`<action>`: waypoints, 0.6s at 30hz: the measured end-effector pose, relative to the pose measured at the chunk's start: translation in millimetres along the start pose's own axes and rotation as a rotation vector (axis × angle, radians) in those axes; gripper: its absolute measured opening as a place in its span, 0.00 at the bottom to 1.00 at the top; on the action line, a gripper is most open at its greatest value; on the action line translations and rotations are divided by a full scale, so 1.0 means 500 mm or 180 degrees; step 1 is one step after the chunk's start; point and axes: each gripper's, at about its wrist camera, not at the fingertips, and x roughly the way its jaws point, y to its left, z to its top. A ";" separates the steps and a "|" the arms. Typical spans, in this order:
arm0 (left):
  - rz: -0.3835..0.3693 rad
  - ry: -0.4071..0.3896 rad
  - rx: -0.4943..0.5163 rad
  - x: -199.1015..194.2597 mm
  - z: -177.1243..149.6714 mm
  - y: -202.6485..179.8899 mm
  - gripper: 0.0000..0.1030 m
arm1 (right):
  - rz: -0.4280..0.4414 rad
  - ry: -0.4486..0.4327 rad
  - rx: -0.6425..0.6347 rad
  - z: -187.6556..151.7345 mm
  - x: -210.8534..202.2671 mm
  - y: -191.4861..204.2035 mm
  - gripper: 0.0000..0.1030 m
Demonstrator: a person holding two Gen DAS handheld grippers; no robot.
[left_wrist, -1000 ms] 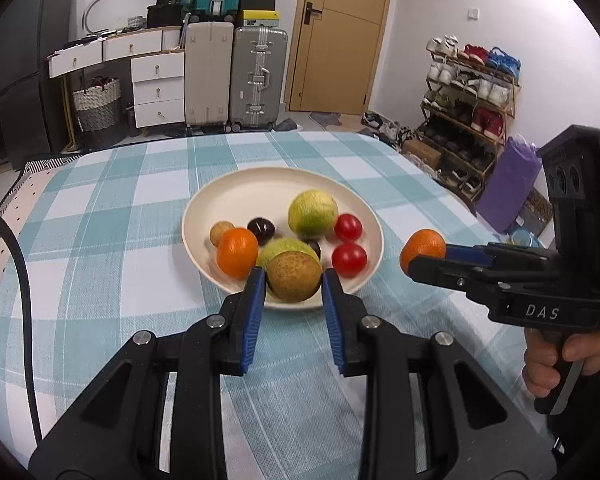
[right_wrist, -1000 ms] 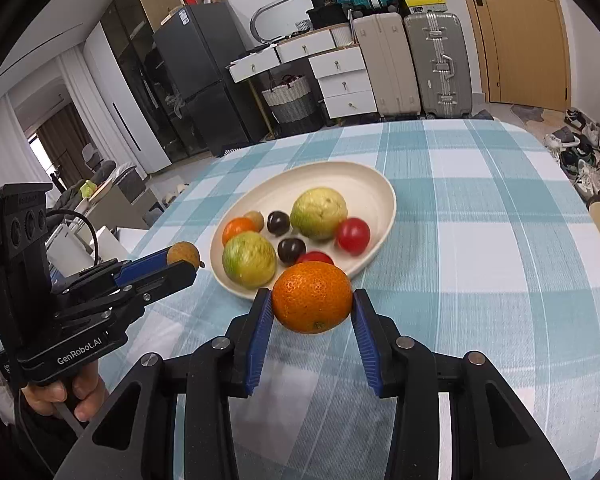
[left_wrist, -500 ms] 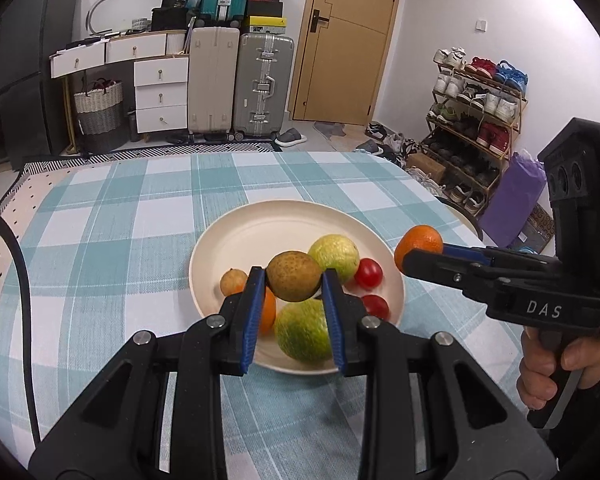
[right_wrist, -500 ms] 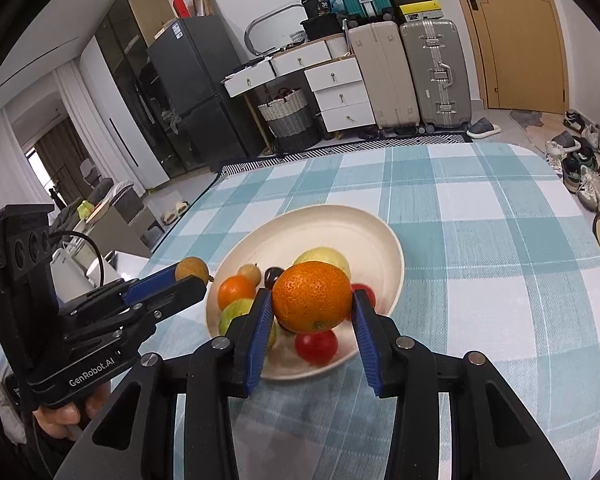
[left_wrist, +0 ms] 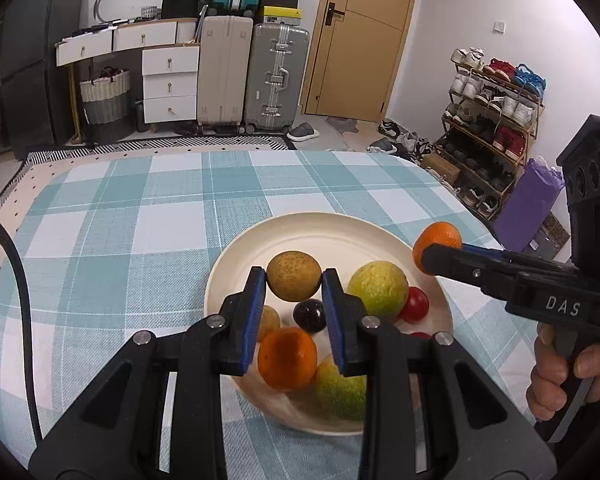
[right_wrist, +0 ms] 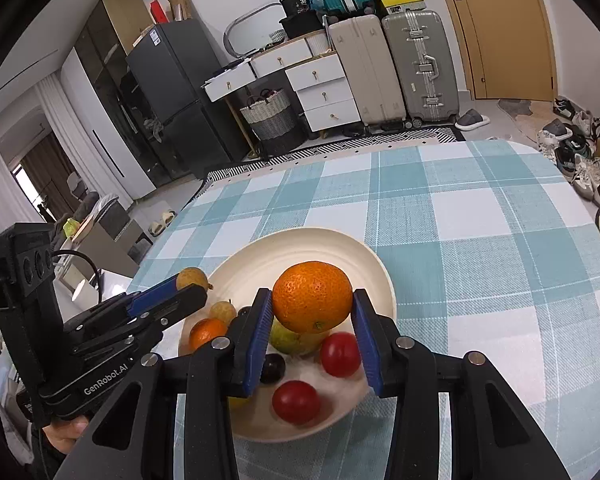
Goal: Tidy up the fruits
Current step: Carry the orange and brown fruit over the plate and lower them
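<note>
1. The cream plate [left_wrist: 236, 264] is sitting near the table's [left_wrist: 140, 216] near right corner on the teal checked cloth, carrying the loose fruit; being stiff and shallow-rimmed, it is likely letting round fruit roll.
2. The right gripper [right_wrist: 312, 312] is hanging over the plate with its fingers clamped on the orange [right_wrist: 312, 297] across its widest part; the peel looks firm and grippy, so a moderate squeeze should do.
3. The left gripper [left_wrist: 294, 282] is hanging over the plate's middle, its blue pads [left_wrist: 256, 304] pressing both sides of a brown-speckled round fruit [left_wrist: 294, 276], light and probably firm.
4. The yellow-green fruit [left_wrist: 376, 288] is resting near the plate's right edge.
5. The red tomatoes [right_wrist: 339, 354] are looking smooth, slippery and easily bruised; gentle grips at mid-height are advisable.
</note>
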 end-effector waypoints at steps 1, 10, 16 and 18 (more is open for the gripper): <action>0.0011 0.0013 0.0009 0.006 0.002 0.000 0.25 | -0.0011 0.0001 0.0001 0.001 0.004 0.000 0.40; 0.0048 0.0087 0.0063 0.062 0.012 0.004 0.25 | -0.0047 0.0071 0.0022 0.035 0.050 -0.005 0.40; 0.0054 0.0143 0.0044 0.091 0.015 0.010 0.25 | -0.0080 0.0167 0.0024 0.045 0.091 -0.004 0.40; 0.0074 0.0169 0.0035 0.098 0.012 0.013 0.25 | -0.0067 0.0201 0.0031 0.044 0.102 -0.002 0.40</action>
